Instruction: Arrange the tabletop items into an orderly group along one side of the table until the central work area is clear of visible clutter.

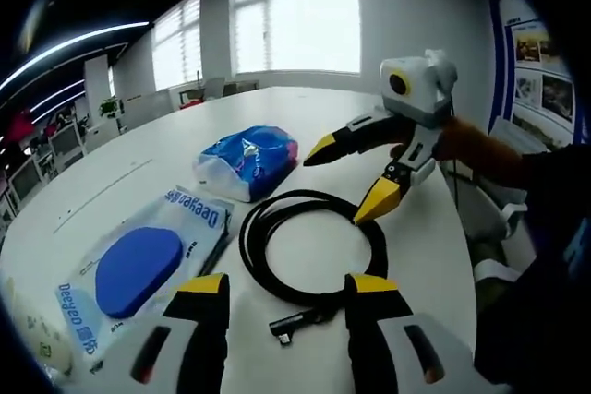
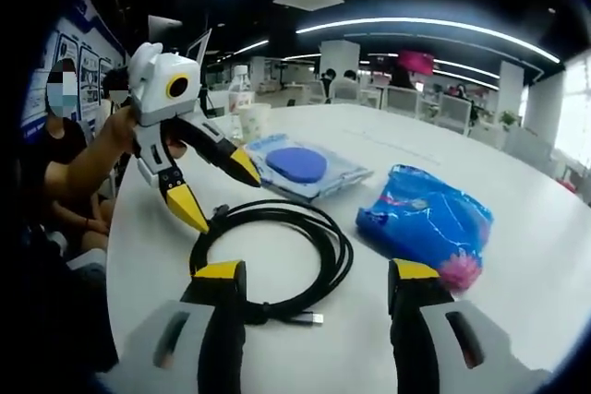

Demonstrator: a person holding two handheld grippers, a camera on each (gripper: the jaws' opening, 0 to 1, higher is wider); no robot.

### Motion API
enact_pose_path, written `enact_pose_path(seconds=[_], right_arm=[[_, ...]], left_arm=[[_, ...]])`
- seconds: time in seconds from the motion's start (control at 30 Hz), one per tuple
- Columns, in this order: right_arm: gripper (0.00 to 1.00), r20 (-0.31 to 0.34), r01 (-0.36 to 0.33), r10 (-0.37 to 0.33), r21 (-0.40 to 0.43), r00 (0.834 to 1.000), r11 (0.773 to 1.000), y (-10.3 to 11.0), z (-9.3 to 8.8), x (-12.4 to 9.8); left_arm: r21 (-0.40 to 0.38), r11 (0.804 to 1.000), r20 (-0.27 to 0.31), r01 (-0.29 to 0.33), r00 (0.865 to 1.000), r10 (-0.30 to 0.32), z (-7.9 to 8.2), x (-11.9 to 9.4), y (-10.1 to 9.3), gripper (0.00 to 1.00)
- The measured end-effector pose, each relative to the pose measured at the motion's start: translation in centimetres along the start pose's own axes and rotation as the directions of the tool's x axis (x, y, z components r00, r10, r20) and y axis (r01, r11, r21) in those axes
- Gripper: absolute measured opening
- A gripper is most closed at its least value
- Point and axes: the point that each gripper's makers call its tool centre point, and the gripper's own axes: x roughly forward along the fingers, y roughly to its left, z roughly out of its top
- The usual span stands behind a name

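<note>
A black coiled cable lies on the white table, its plug end near my left gripper, which stands open just short of it. My right gripper hovers open over the coil's far side. In the right gripper view, that same gripper is open in front of the cable, and the left gripper hangs open above the coil's far left. A blue crinkled packet lies beside the coil. A flat clear packet with a blue oval pad lies nearby.
A pale cup and a bottle stand near the table's far edge in the right gripper view. A seated person is at the left there. The table's edge runs close on the right in the left gripper view.
</note>
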Motion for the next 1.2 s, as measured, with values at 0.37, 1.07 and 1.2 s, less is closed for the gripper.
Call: enact_pose_path(seconds=[0.37,1.07,1.2], right_arm=[[0.46,0.021,-0.008,0.007,0.038,1.000,0.999,0.6,-0.9,0.6],[0.21,0.073,0.015,-0.029,0.181,0.997,0.983,0.9,-1.3,1.5],[0.14,0.076,0.035,-0.048,0.170,0.996,0.985,0.8,-1.1,1.4]], left_arm=[[-0.044,0.999,0.013,0.011,1.000,-0.011,-0.3,0.4,-0.6,0.44],[-0.083,0.996,0.038,0.019,0.999,-0.016,-0.3,1.3,-0.5,0.30],[-0.080,0.997,0.045,0.009,0.999,-0.005,-0.3,1.3,-0.3,0.26]])
